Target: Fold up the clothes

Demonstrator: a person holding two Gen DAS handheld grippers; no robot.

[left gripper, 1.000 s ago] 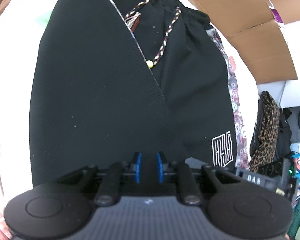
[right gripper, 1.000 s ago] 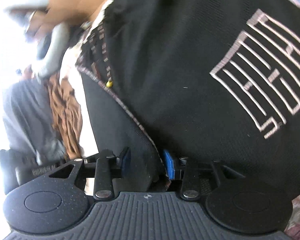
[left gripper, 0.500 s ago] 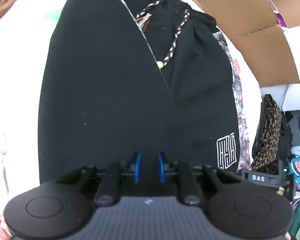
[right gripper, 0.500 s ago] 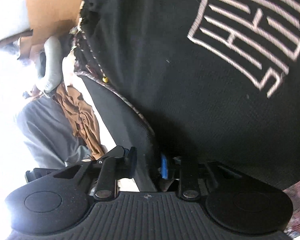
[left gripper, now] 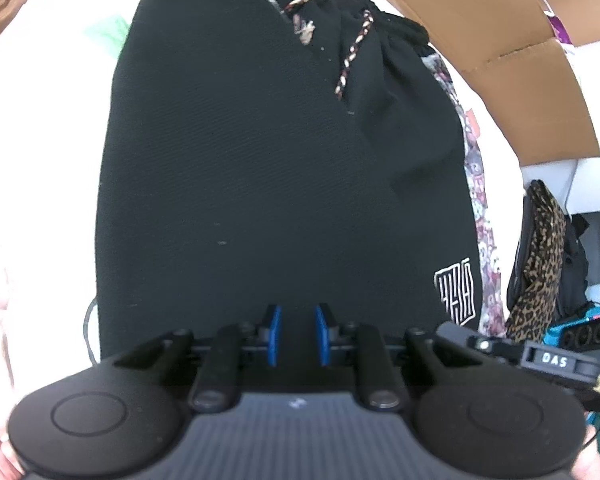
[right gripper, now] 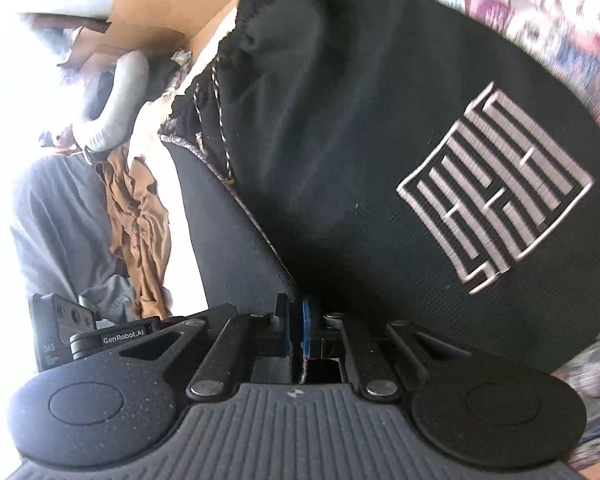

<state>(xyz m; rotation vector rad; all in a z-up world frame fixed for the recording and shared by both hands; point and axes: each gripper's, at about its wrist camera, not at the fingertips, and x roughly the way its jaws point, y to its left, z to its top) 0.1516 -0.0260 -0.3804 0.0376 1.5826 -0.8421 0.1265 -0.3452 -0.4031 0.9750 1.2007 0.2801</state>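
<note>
Two grippers: we are pinching black shorts (right gripper: pixel 340 140) hem in right gripper (right gripper: pixel 296 320), jaws just closing; left gripper (left gripper: pixel 297 334) narrowly parted over cloth, grip unclear.

Both wrist cameras look forward and steeply down, close over their own tools, onto the black shorts (left gripper: pixel 260 168). Both show its white logo (right gripper: pixel 496 200): at 4 o'clock in the left view, near 3 o'clock and far closer in the right.
</note>
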